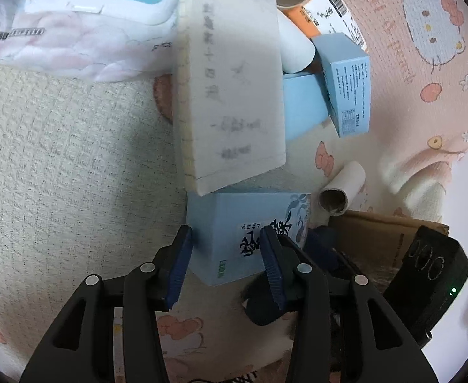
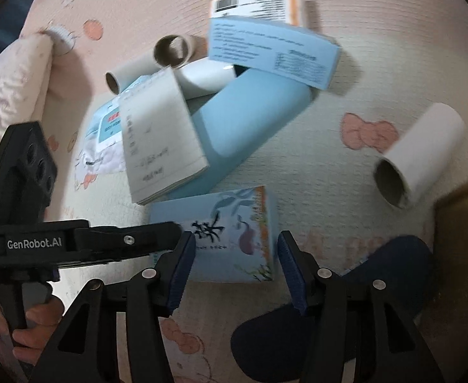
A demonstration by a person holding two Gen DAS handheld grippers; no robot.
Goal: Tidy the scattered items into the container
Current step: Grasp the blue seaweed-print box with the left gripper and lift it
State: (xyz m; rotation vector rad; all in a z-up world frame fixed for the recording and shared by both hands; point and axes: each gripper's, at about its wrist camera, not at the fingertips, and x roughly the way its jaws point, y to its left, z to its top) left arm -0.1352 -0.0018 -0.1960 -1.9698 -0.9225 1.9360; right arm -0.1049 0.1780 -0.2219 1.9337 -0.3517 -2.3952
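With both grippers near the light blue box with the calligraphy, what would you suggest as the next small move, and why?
Probably close the left gripper on the light blue box. Its open fingers already straddle one end of the box, which lies free at the near edge of the pile, below the notepad. The right gripper is open too, above the box, and the cardboard container sits just to the right.

Soft, dim indoor light is falling evenly. The notepad (image 1: pixel 230 89) is showing blurred writing and casting a shadow leftward. Beyond it, 2 fisheye views are bending and darkening at their edges.
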